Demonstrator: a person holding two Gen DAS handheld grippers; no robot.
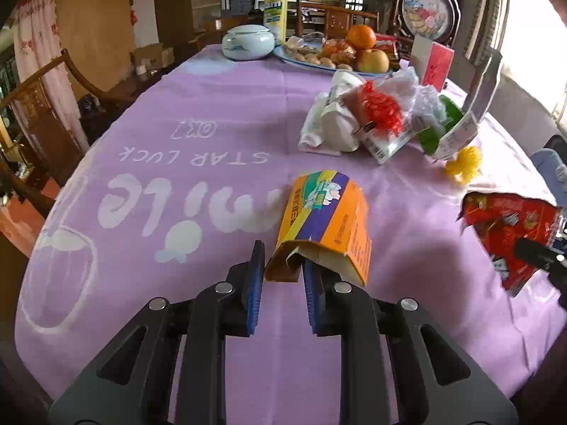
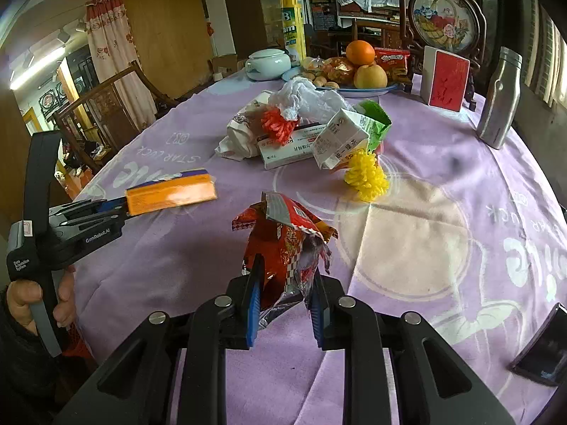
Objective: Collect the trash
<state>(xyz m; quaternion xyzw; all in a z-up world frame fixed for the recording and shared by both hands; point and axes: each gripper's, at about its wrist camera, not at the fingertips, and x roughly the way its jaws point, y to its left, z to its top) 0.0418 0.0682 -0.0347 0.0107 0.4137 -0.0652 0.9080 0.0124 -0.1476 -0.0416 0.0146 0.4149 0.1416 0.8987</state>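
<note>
Lilac tablecloth (image 1: pixel 219 99) printed "STAR LUCK", wooden cluttered room, left gripper (image 1: pixel 281 279) clamping orange carton (image 1: pixel 326 219), right gripper (image 2: pixel 285 294) clamping red snack bag (image 2: pixel 283 241), "GenRobot.AI" lettering.

We see a table (image 2: pixel 443 184) under a lilac cloth printed with white letters. Past its far edge stand wooden chairs (image 2: pixel 106 106), a cluttered shelf (image 2: pixel 358 0) draped with a white sheet, and a round embroidered screen (image 2: pixel 441 23) in a dark carved frame. A wooden door (image 2: pixel 170 39) fills the wall behind, with a floral curtain (image 2: pixel 113 53) beside it. Bright daylight pours through the window (image 1: pixel 531 35) off the table's right edge, and a tube light (image 2: pixel 39 67) glows far left.
</note>
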